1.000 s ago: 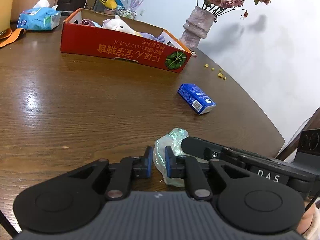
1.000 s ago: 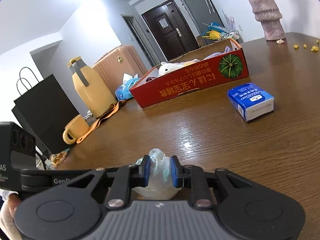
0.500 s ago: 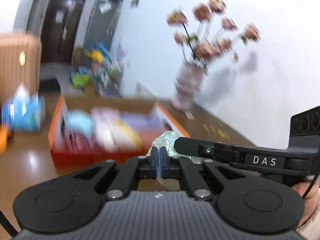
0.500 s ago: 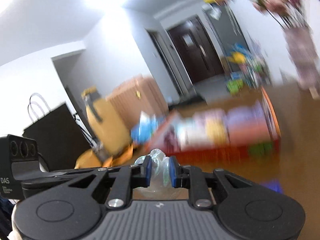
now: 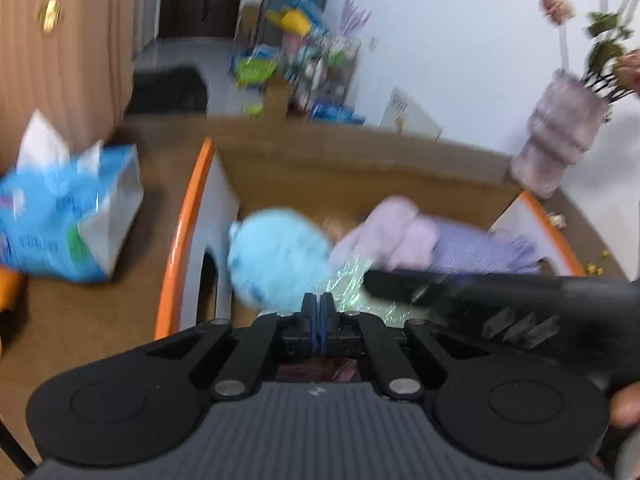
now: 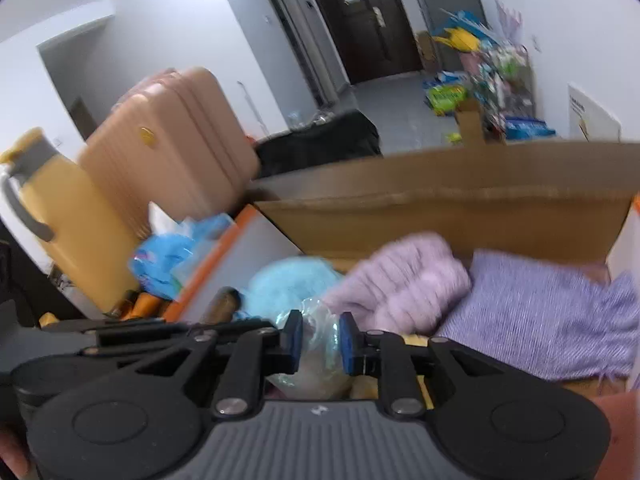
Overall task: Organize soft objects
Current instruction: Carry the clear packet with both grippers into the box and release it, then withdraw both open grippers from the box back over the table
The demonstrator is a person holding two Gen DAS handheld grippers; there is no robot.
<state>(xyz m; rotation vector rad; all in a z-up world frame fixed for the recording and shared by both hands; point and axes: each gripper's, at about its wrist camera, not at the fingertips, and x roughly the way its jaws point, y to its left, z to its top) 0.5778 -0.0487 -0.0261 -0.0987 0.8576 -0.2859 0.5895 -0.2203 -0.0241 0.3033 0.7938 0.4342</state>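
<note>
Both grippers have carried the crinkled iridescent plastic bag [image 6: 316, 344] from the table to above the orange-rimmed cardboard box [image 5: 360, 168], left gripper [image 5: 319, 312] pinched shut on its edge, right gripper [image 6: 319, 344] clamping its bulk, presumably for dropping among the plush toys.

I am in a home. I see a brown wood table [image 5: 100, 312], a big pink suitcase [image 6: 172, 144], a dark front door [image 6: 360, 20], a vase [image 5: 560, 136] with flowers, a yellow jug [image 6: 68, 216], and toys piled by the wall [image 6: 492, 68]
</note>
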